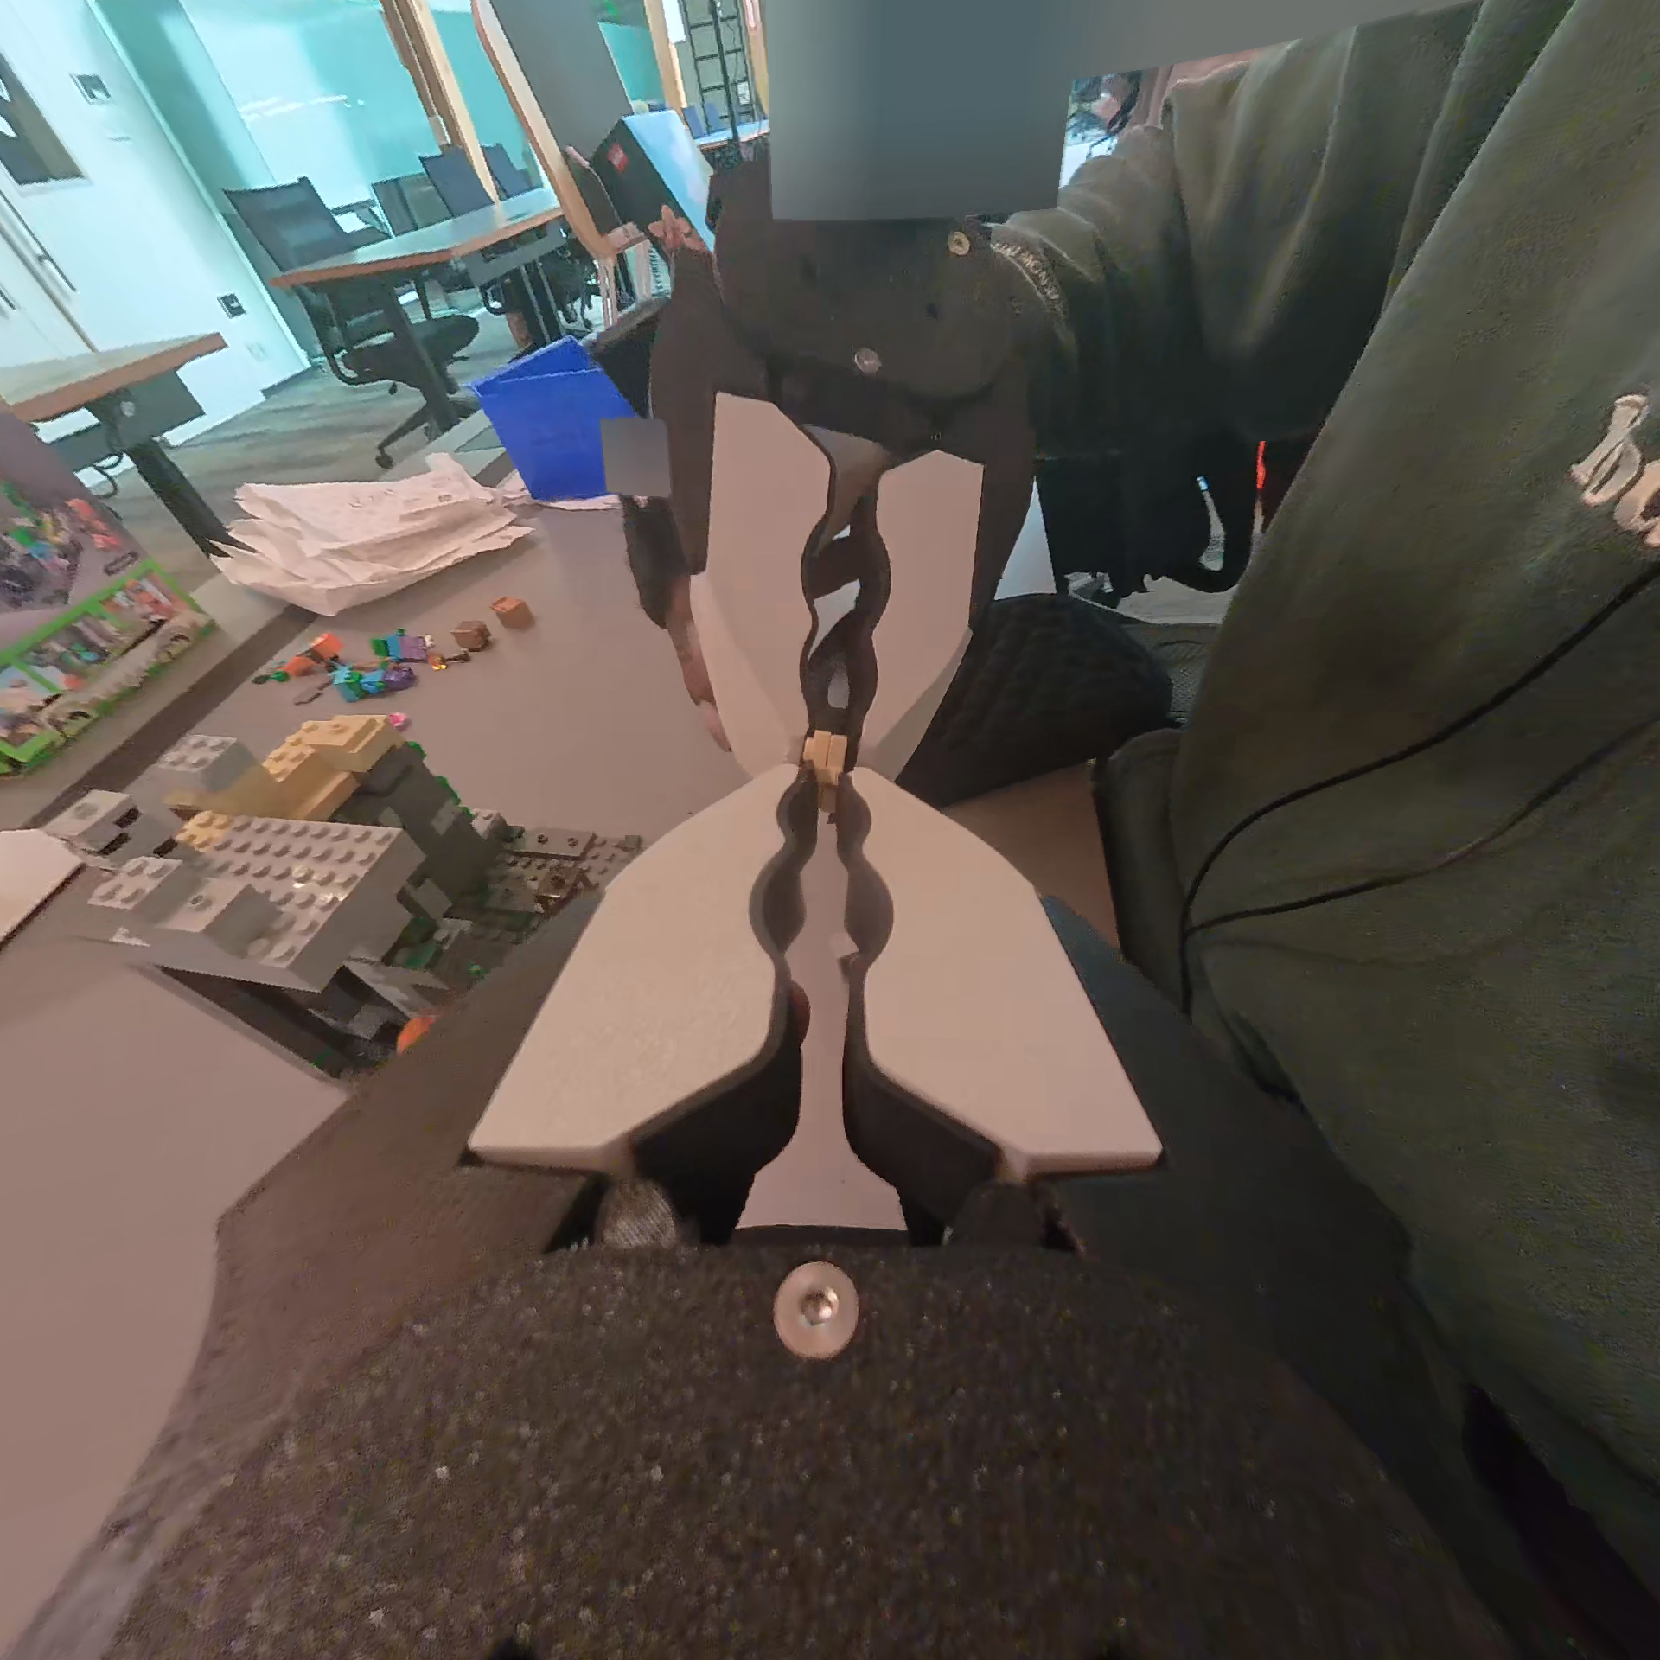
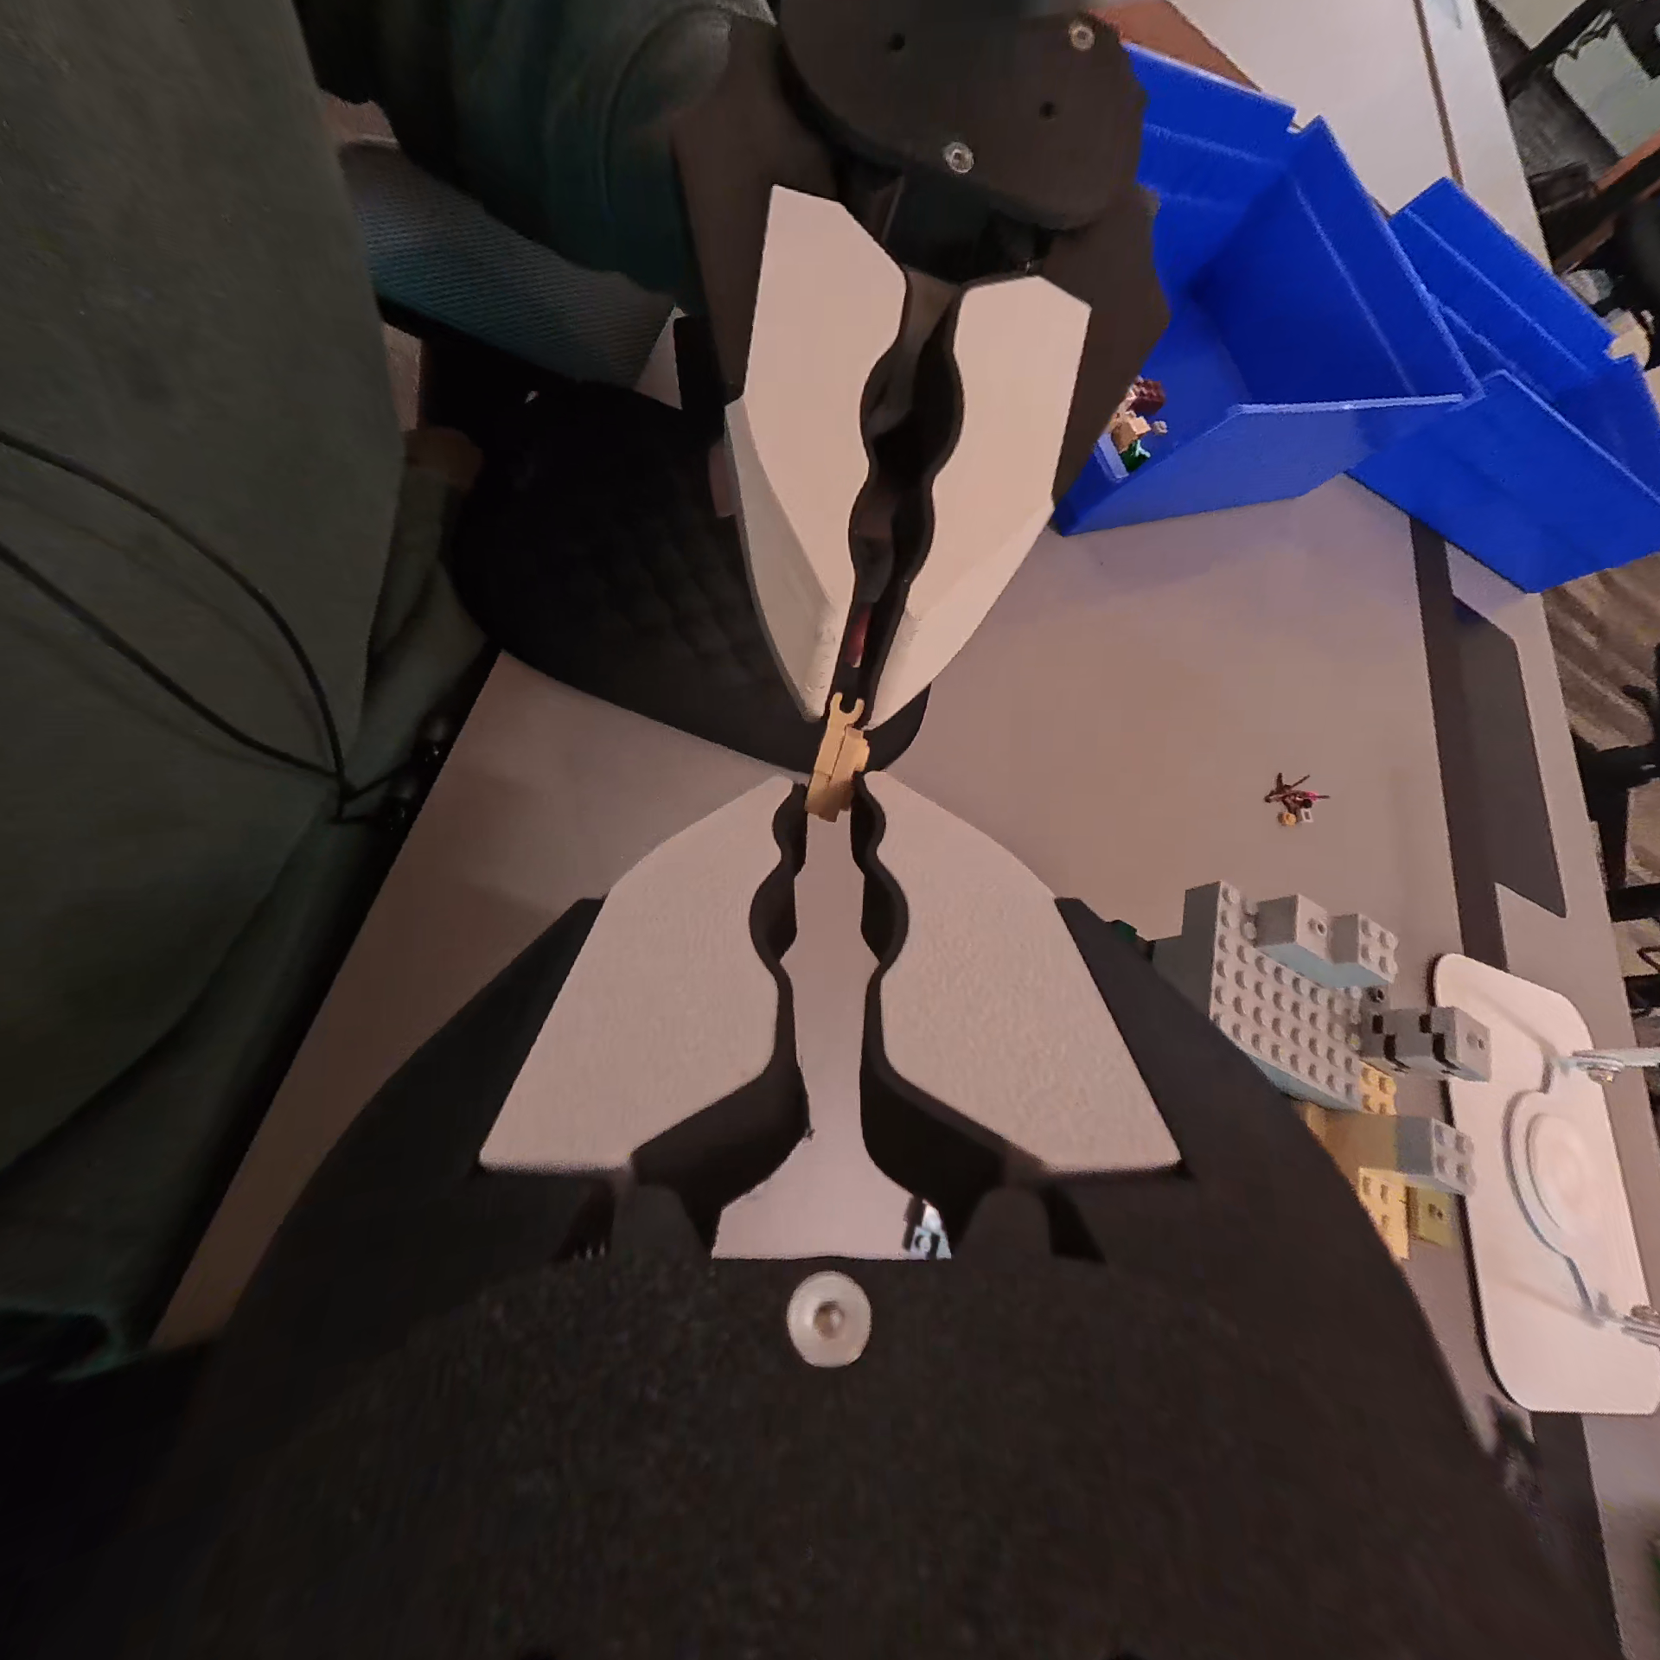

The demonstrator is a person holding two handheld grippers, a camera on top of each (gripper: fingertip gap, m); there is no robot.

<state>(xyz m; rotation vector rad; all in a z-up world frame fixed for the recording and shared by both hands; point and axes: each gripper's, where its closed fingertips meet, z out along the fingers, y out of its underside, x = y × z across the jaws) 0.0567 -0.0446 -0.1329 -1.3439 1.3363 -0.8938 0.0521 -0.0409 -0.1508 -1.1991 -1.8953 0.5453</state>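
My two grippers meet tip to tip above the near edge of a grey table (image 1: 557, 647). Between them is a small tan brick piece (image 1: 825, 753), which also shows in the right wrist view (image 2: 837, 763). My left gripper (image 1: 822, 790) is shut on its near end, and the right gripper (image 1: 834, 719) opposite is shut on its far end. In the right wrist view my right gripper (image 2: 831, 795) grips the tan piece and the left gripper (image 2: 849, 710) faces it, pinching the other end. The piece is held in the air.
A grey and tan brick build (image 1: 296, 862) stands on the table to the left; it also shows in the right wrist view (image 2: 1293, 1006). Loose coloured pieces (image 1: 377, 669), white paper bags (image 1: 377, 539), blue bins (image 2: 1347, 359) and a white tray (image 2: 1563, 1186) lie around. A person's green sleeve (image 1: 1437, 719) is close by. The tips of both grippers are at nearly the same place.
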